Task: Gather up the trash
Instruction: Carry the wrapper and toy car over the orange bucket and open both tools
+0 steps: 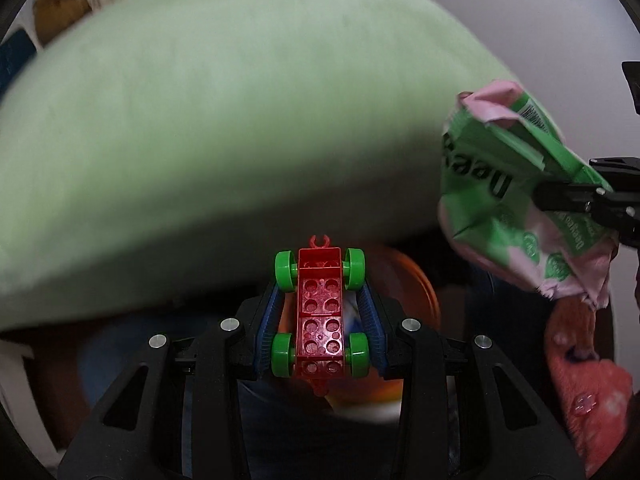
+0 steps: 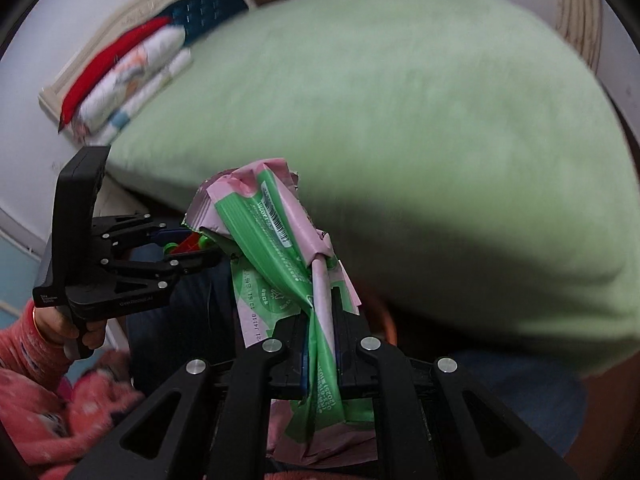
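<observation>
My left gripper (image 1: 320, 284) is shut on a red toy car (image 1: 320, 312) with green wheels, seen from its underside and held between the blue pads. My right gripper (image 2: 320, 300) is shut on a crumpled green and pink wrapper (image 2: 272, 224), which sticks up past the fingers. The wrapper also shows at the right of the left wrist view (image 1: 516, 184), held by the right gripper (image 1: 568, 196). The left gripper with the car shows at the left of the right wrist view (image 2: 192, 248).
A large pale green bed (image 1: 224, 128) fills the space ahead in both views (image 2: 440, 140). Folded bedding and a red cloth (image 2: 120, 76) lie by the headboard. An orange round container (image 1: 416, 280) sits below the left gripper. A pink sleeve (image 2: 36, 380) is at lower left.
</observation>
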Motion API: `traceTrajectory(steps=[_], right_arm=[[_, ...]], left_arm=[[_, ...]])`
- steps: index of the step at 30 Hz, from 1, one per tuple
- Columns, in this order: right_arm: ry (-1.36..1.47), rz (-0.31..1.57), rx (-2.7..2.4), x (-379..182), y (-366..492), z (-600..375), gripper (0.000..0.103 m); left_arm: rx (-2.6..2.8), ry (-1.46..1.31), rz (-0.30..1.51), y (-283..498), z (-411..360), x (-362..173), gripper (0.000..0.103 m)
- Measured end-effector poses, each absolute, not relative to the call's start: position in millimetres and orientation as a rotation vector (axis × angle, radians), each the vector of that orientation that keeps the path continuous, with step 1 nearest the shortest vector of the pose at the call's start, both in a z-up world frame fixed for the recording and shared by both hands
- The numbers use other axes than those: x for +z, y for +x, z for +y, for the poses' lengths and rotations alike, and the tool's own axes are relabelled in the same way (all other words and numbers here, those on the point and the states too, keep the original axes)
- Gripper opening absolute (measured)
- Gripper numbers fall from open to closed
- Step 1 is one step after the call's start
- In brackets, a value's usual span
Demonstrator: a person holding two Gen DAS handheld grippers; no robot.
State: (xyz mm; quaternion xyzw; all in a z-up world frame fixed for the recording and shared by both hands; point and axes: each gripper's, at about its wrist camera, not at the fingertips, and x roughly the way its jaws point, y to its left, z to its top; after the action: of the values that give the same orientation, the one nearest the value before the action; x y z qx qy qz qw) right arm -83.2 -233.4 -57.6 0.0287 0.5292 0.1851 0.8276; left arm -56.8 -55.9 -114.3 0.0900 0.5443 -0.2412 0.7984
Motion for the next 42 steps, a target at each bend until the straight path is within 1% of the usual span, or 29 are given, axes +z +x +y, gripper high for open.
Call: traceTrajectory(steps=[4,10,12,13,14,15,16,18,19,21,28,42], right_arm=[[0.079,1.23,0.377,-94.5,-88.6,-227.7,0.008],[0.135,1.363,0.357,-143.0,-90.0,-222.4,0.008],[0.141,1.377,0.354,-150.1,-92.0,-220.7,0.017],[0.157,1.376,0.349,-151.6,-92.2,-221.5,0.028],[0.168,1.365,0.344,-149.6,-91.6,-222.1,0.048],[0.169,1.347,0.336,-146.7,-90.6,-223.2,0.055],[0.163,1.321,0.324,-141.0,-89.4,-224.0,0.057],[0.151,1.288,0.308,-133.2,-89.1,-227.7,0.061],[0.158,1.277,0.297,-129.9,-88.2,-230.7,0.065],[0.174,1.261,0.286,-125.7,-88.9,-237.8,0.065],[0.205,1.237,0.254,-122.8,-89.6,-262.0,0.066],[0.2,1.229,0.249,-118.7,-86.1,-254.1,0.066]], left_arm=[[-0.537,0.196,1.276,-64.8,-67.6,-154.6,0.037],[-0.502,0.175,1.376,-56.3,-74.2,-191.0,0.037],[-0.483,0.184,1.401,-53.1,-76.1,-199.7,0.038],[-0.478,0.186,1.411,-39.7,-79.7,-200.7,0.04],[-0.469,0.193,1.417,-37.7,-80.6,-202.1,0.053],[-0.461,0.197,1.408,-43.9,-82.9,-201.7,0.069],[-0.455,0.201,1.394,-43.4,-83.3,-199.9,0.073],[-0.441,0.211,1.366,-41.0,-84.3,-194.4,0.076],[-0.436,0.21,1.36,-45.6,-81.0,-193.1,0.077],[-0.425,0.202,1.352,-53.1,-79.0,-193.2,0.079],[-0.416,0.185,1.336,-60.7,-73.0,-190.0,0.079],[-0.421,0.175,1.308,-63.4,-72.7,-175.2,0.079]])
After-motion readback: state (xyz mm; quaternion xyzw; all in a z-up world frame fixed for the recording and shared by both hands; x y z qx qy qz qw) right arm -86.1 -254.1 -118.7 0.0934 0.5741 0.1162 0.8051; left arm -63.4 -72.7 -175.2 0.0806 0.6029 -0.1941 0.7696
